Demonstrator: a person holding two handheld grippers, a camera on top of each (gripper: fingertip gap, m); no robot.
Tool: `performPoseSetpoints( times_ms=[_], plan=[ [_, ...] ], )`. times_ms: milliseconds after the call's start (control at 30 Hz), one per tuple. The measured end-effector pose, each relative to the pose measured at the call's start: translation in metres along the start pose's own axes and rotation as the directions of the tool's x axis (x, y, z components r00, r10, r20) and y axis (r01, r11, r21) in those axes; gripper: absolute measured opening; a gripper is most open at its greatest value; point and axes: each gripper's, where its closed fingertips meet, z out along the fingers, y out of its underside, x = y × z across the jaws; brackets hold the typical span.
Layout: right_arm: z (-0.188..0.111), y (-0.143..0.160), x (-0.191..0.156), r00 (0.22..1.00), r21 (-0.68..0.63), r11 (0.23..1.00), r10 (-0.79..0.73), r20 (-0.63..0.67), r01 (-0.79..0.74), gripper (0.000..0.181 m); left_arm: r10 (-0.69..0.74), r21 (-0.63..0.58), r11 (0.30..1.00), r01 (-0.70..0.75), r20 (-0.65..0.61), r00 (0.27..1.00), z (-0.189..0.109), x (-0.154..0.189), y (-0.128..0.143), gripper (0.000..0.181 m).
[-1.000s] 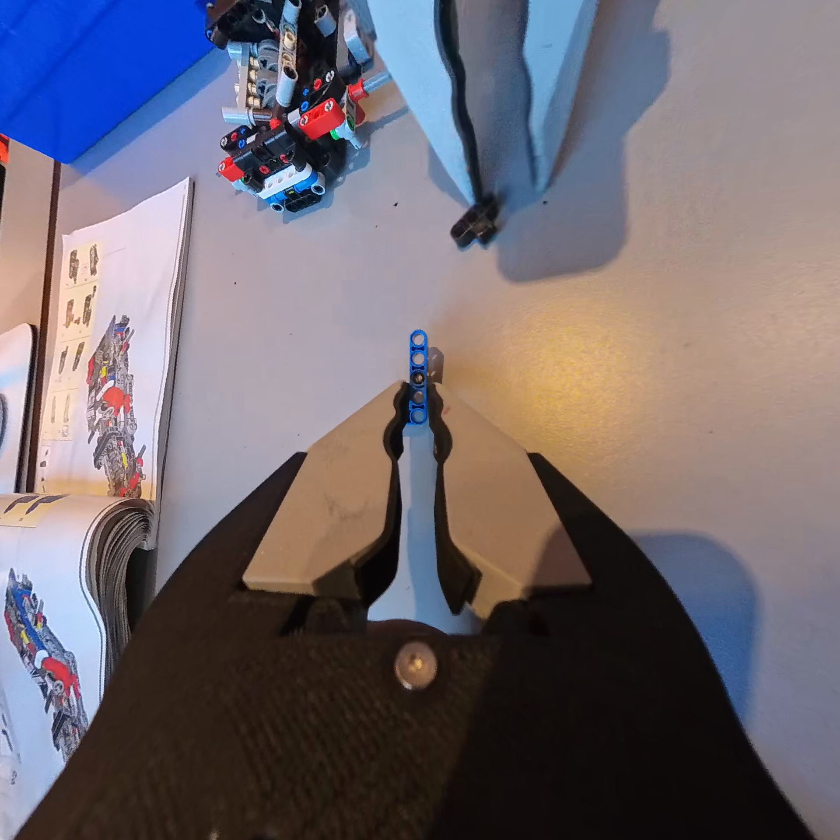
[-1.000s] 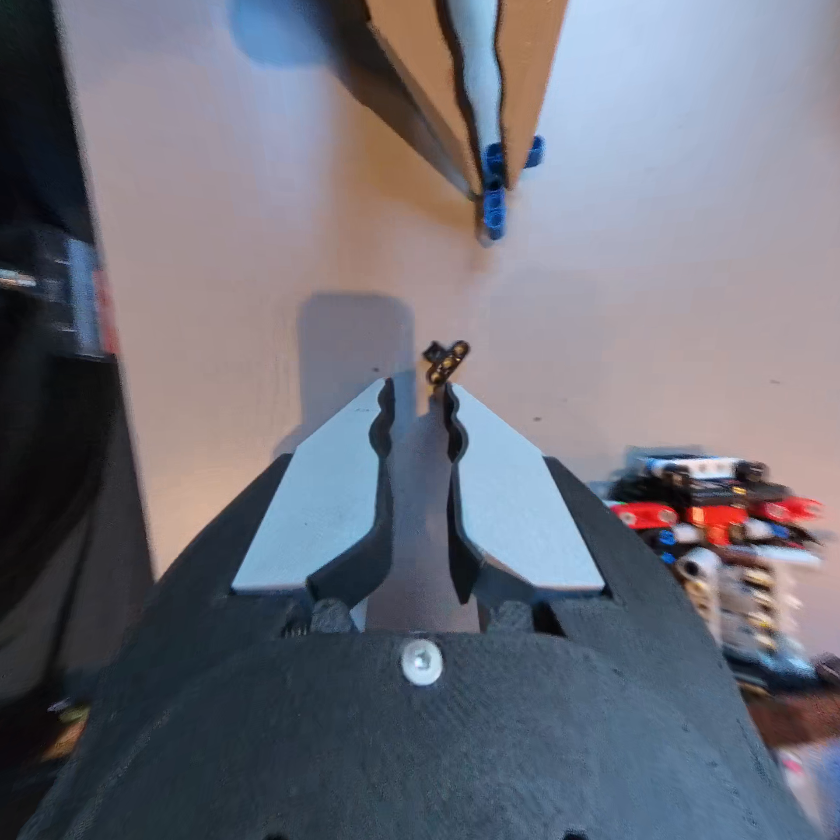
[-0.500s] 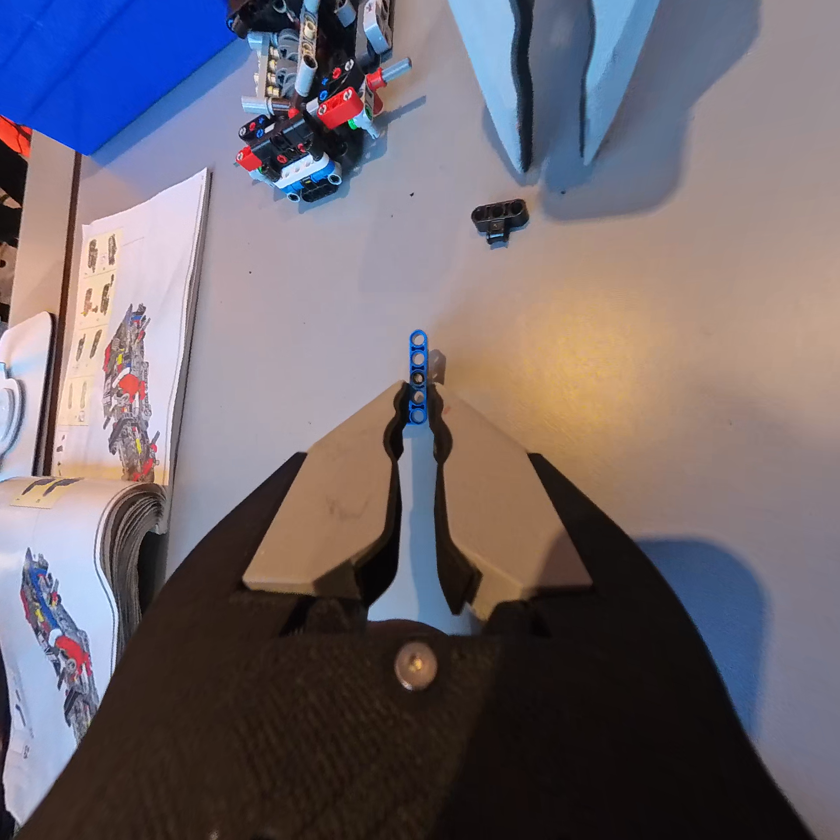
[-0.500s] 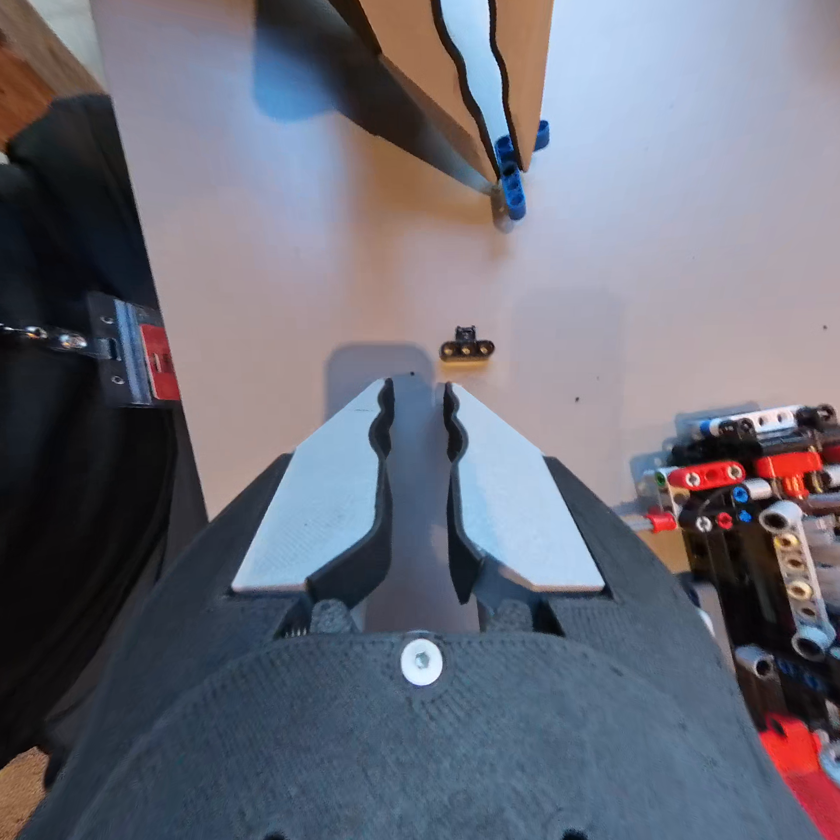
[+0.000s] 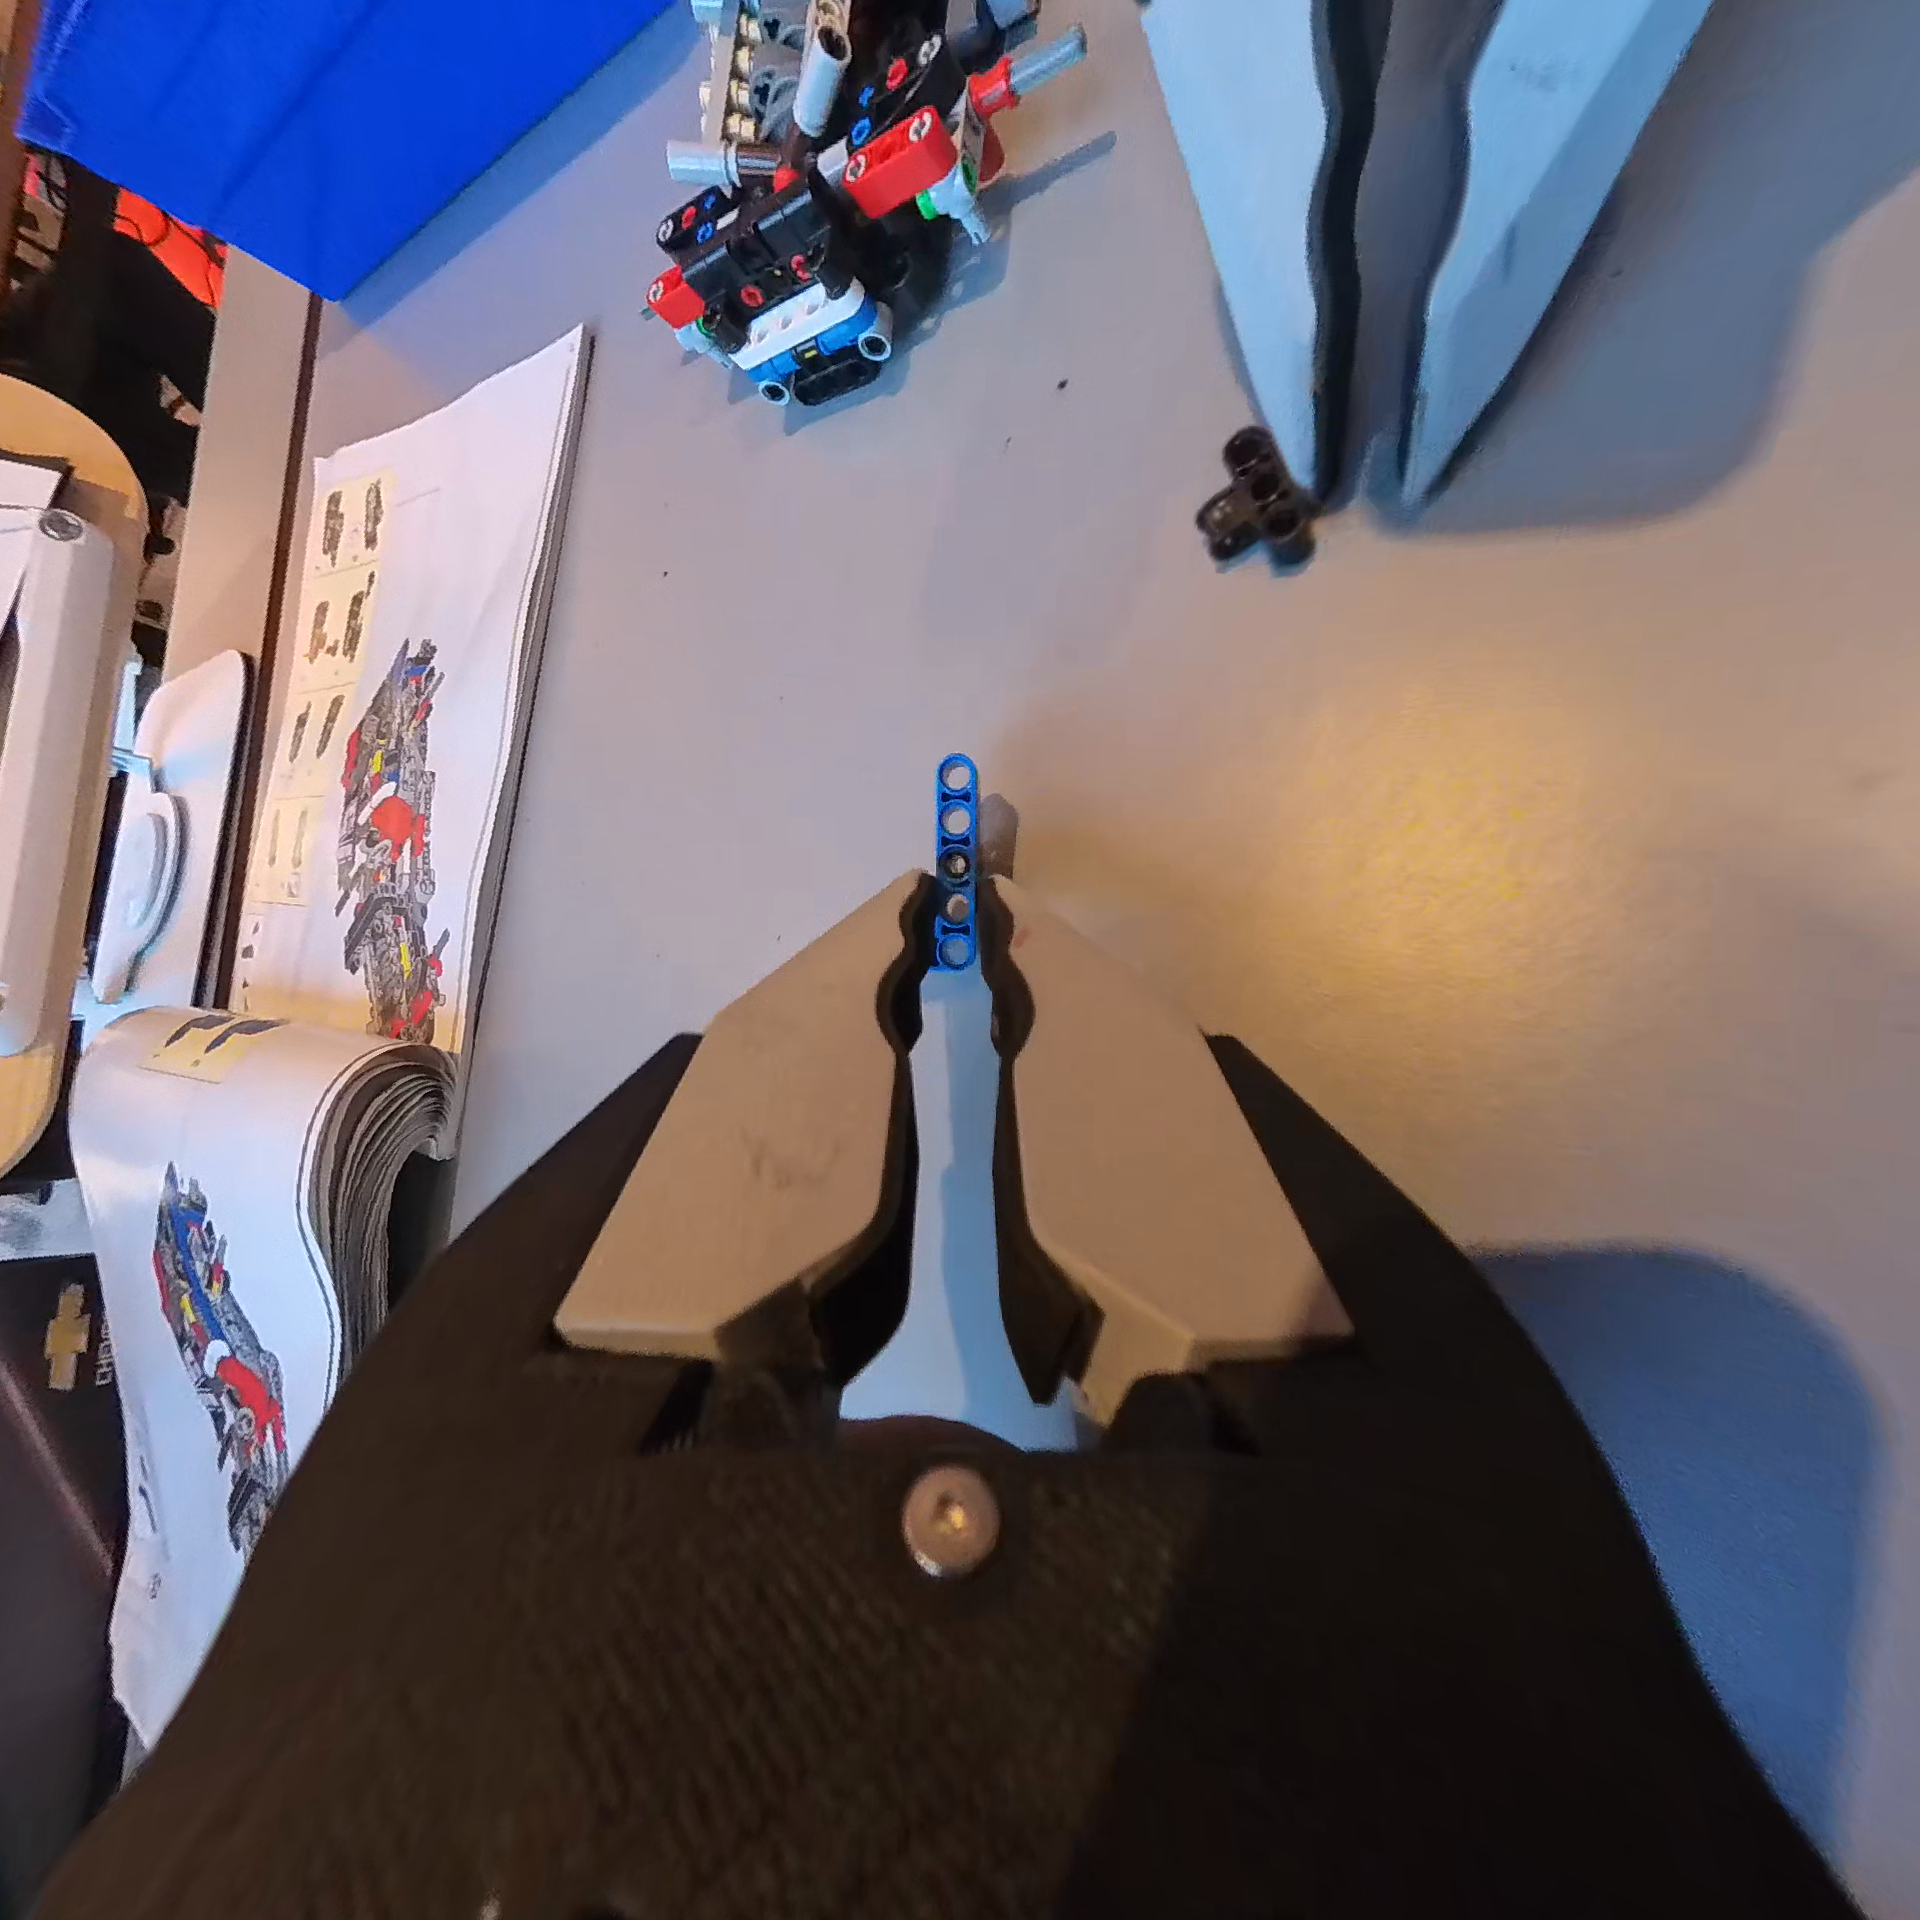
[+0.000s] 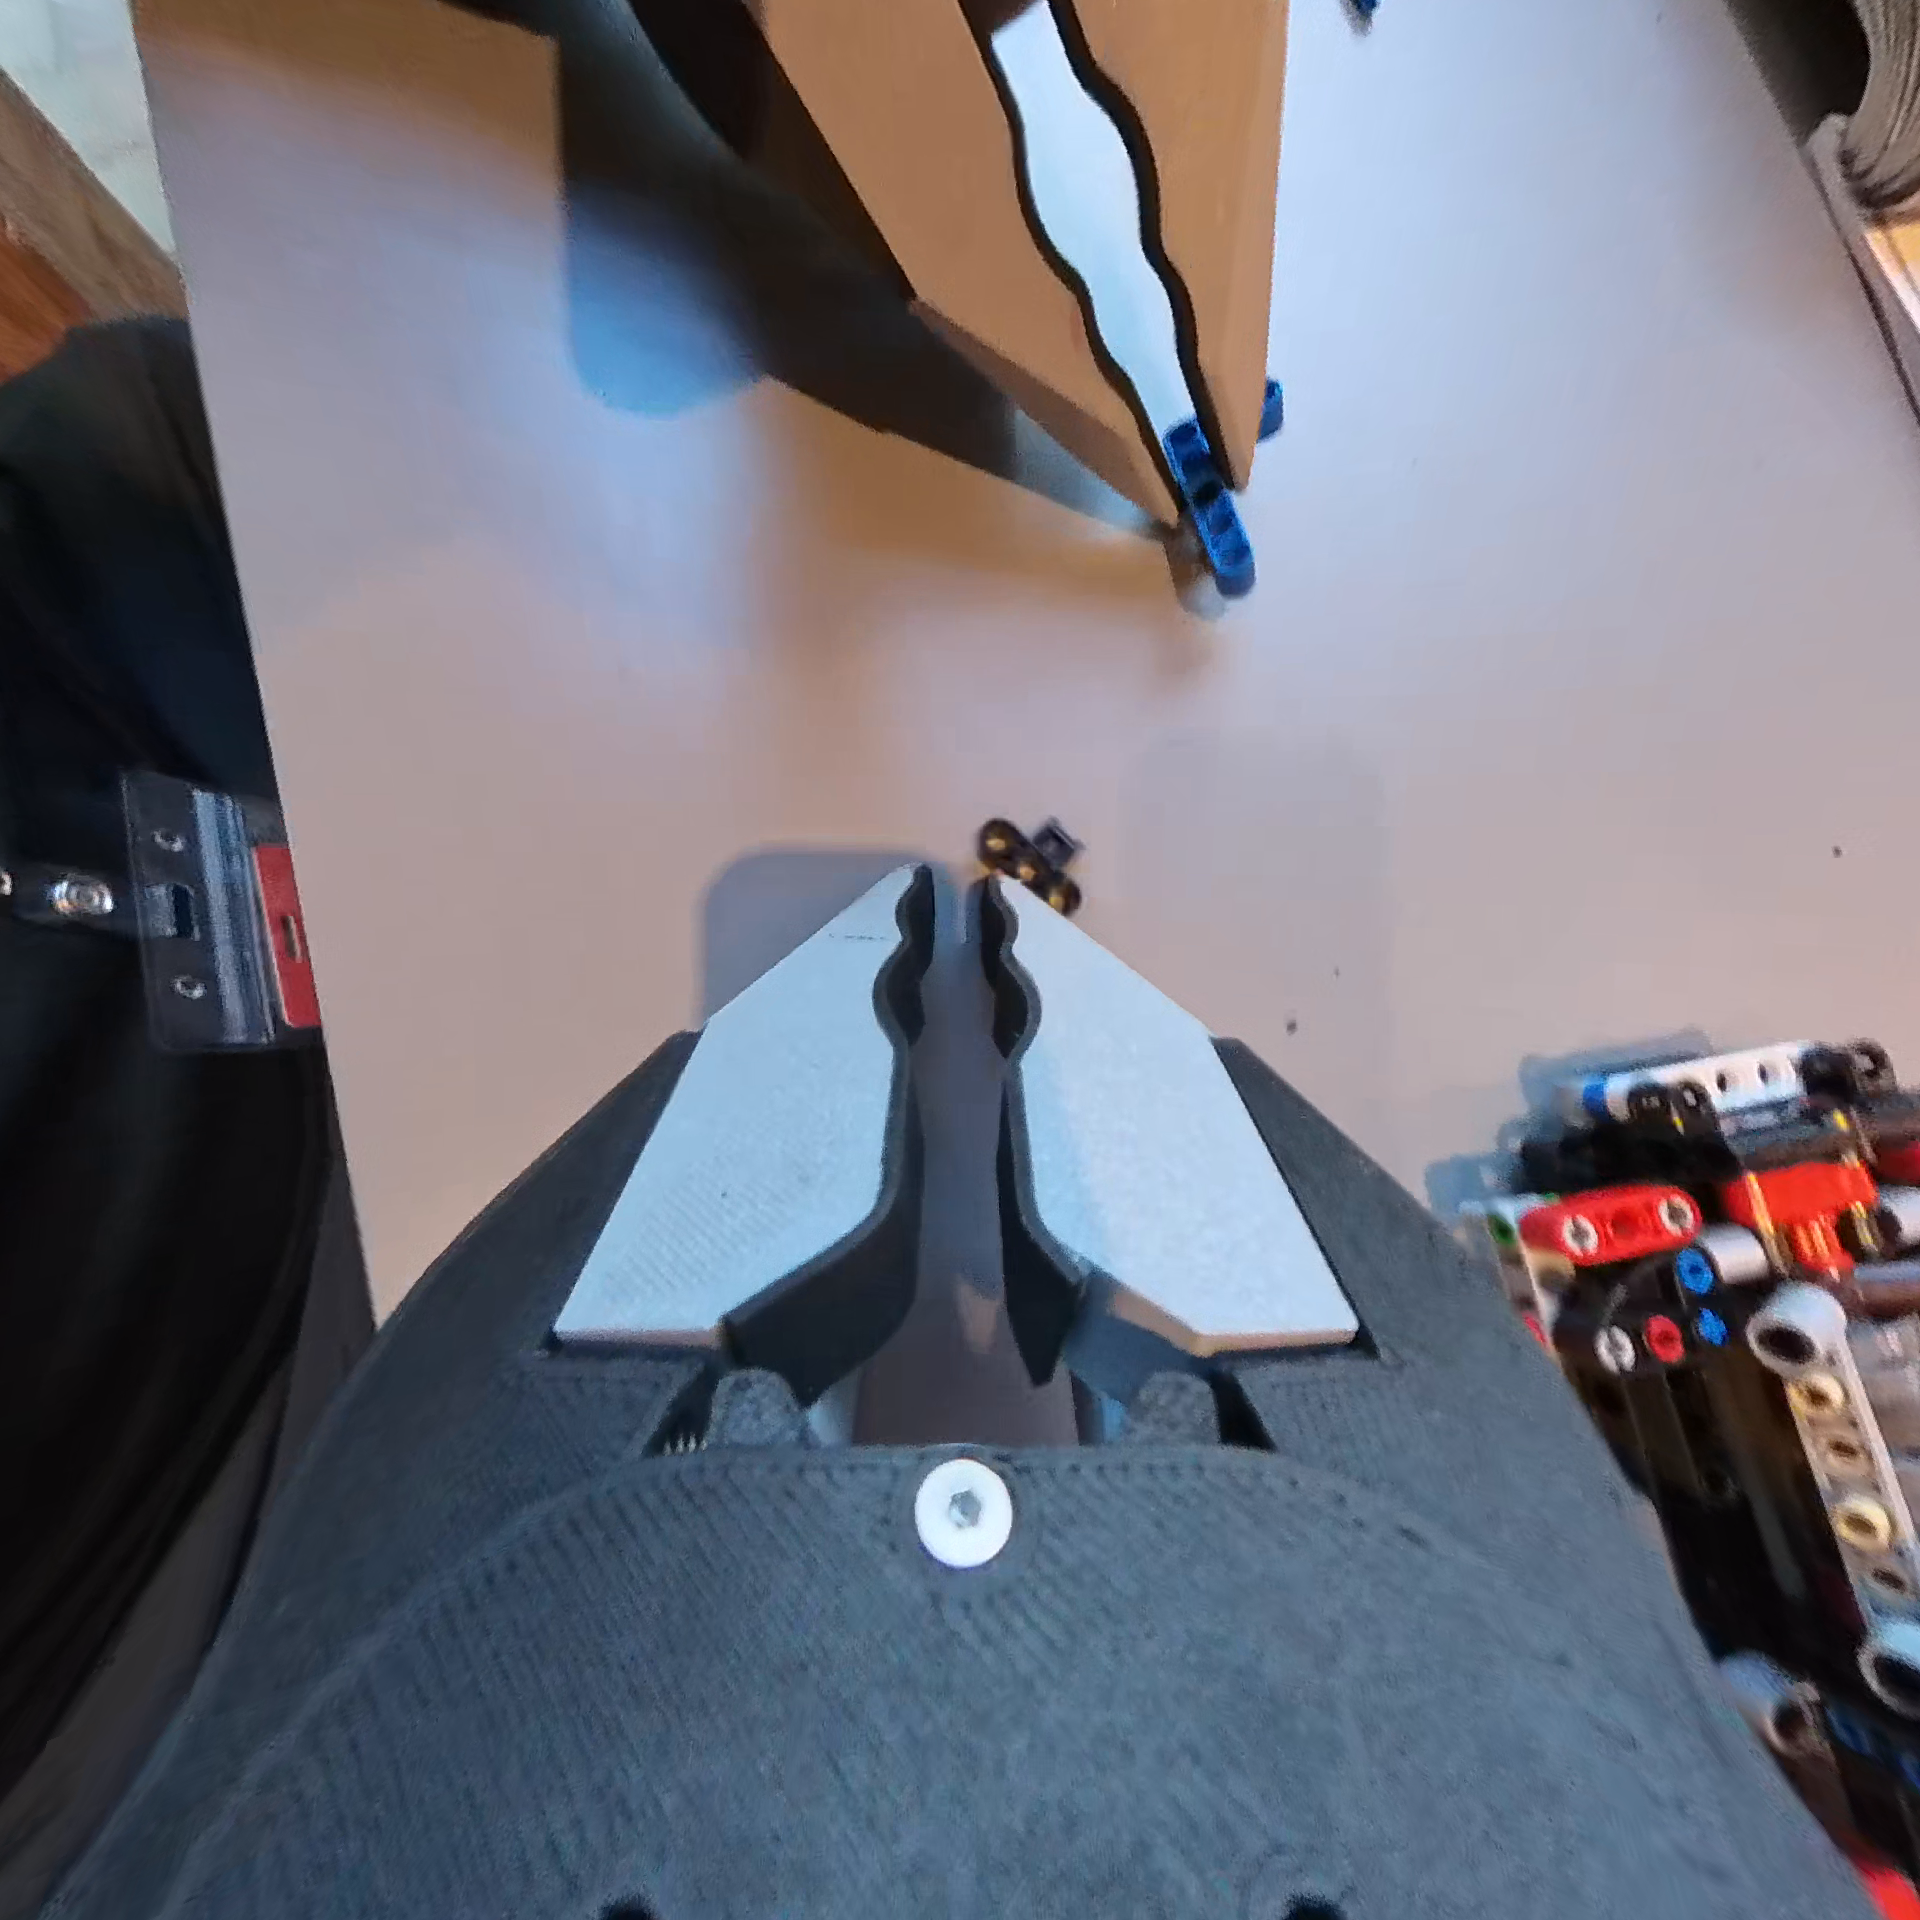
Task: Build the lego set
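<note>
the table (image 5: 727, 644) carries a booklet (image 5: 416, 727) at the left and a half-built model (image 5: 821, 208) at the far side. the left gripper (image 5: 956, 883) is clamped on a blue beam (image 5: 957, 862), whose long axis runs straight forward past the tips. the right gripper (image 6: 954, 883) has its jaws almost together with nothing between them; a black connector (image 6: 1029, 862) lies on the table, touching the outer side of one fingertip.

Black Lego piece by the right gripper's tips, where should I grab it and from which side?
Probably from above, pinching the black piece across its three-hole bar at an end hole, clear of the side stub. It lies flat on the table, and the right gripper sits just beside it.
</note>
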Motion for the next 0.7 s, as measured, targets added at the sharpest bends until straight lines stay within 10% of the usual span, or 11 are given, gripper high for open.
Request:
performPoseSetpoints(
  times_ms=[700],
  plan=[
    [-0.008,0.004,0.018,0.982,-0.009,0.988,-0.152,0.108,0.154,0.030,-0.030,0.006,1.000,0.030,0.007,1.000,0.001,-0.003,0.003,0.005]
  ],
)
